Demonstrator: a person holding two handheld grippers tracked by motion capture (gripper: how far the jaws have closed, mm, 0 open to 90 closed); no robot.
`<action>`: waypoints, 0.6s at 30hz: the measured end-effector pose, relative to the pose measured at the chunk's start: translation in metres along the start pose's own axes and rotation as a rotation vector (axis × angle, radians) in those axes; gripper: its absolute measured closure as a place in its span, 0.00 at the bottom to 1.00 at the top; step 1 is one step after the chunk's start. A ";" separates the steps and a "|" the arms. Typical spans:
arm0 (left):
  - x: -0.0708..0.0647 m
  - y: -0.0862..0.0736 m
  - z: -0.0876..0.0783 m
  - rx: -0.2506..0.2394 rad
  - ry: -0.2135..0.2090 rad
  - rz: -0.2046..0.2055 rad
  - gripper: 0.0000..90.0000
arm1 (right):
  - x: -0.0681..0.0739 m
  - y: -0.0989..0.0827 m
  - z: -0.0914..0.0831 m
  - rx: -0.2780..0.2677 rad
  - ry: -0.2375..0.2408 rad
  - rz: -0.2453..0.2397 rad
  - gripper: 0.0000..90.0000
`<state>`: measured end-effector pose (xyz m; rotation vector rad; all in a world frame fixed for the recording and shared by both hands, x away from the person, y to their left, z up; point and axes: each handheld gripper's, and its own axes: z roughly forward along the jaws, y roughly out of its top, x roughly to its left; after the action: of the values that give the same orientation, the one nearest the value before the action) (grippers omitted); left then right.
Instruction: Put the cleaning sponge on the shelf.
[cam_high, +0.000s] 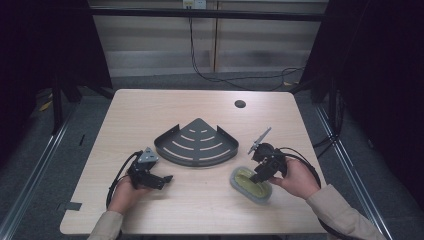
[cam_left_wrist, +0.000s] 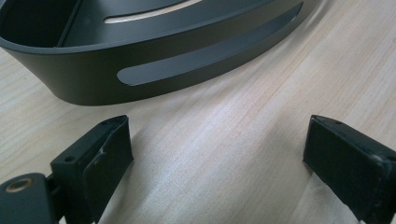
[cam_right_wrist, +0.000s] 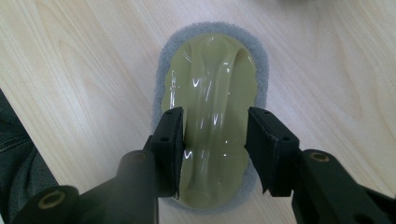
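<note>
The scrubbing pad (cam_high: 251, 183), an oval grey sponge with a glossy olive-green plastic grip on top, lies flat on the table (cam_high: 150, 107) at its near right, just to the right of and nearer than the dark corner shelf (cam_high: 196, 142) that sits at the table's middle. The right gripper (cam_high: 259, 176) comes down on it from the right: in the right gripper view its jaws straddle the waist of the green grip (cam_right_wrist: 212, 116), the left one against the plastic, the right one at its edge with perhaps a thin gap, so I judge the hold as closing but not yet firm. The pad is flat on the wood, not lifted

The step in hand looks like the grasp of the pad. The next move calls for squeezing until both jaws bear on the grip's narrow middle, then lifting straight up, since the plastic is smooth and could slip if taken off centre; the shelf seems the likely place to carry it

The left gripper (cam_high: 162, 180) rests at the near left, its jaws wide apart with nothing but bare wood between them, pointing toward the curved front wall (cam_left_wrist: 140, 70) of the shelf, near it but not touching
</note>
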<state>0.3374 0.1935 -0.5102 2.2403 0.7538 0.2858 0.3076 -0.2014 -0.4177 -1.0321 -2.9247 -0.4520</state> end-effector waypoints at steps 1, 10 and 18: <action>0.000 0.000 0.000 0.000 0.000 0.000 0.08 | 0.000 0.000 0.000 0.000 0.000 0.000 0.64; 0.000 0.000 0.000 0.000 0.000 0.000 0.08 | 0.002 0.002 0.003 0.037 -0.008 -0.018 0.73; 0.000 0.000 0.000 0.000 0.000 -0.001 0.08 | 0.002 0.004 0.001 0.051 -0.030 -0.031 0.79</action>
<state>0.3374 0.1935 -0.5102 2.2397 0.7546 0.2850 0.3087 -0.1967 -0.4173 -0.9968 -2.9655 -0.3632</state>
